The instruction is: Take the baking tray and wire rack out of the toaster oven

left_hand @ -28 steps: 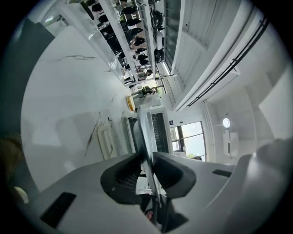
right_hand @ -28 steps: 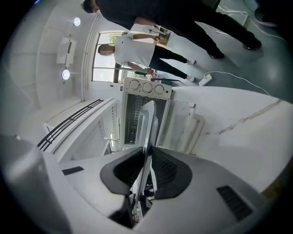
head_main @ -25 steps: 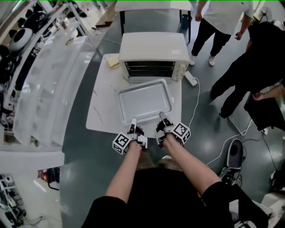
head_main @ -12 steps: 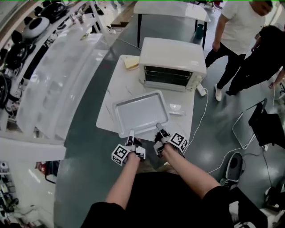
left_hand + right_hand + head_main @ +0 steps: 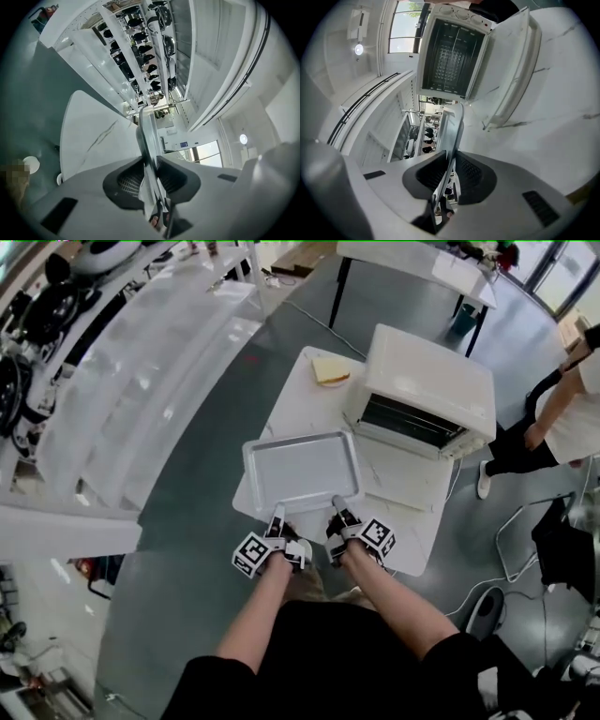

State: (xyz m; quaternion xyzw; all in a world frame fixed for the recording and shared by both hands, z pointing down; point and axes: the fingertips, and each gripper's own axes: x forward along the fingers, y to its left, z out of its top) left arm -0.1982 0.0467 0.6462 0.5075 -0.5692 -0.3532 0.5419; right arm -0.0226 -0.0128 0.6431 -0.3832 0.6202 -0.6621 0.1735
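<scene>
Marbled table [image 5: 298, 404]; shallow silver baking tray [image 5: 302, 470]

You have no words, brand names or numbers you can read here. The cubes on your left gripper [image 5: 278, 513] and right gripper [image 5: 336, 504] carry black-and-white square marker patterns, not letters or digits. The toaster oven [image 5: 427, 381], at the far right corner of the table [image 5: 298, 411], has front markings too small to read. The same goes for the baking tray [image 5: 302, 470]. In the left gripper view, a small blue sign [image 5: 183, 144] on the far wall is too small to read.
</scene>
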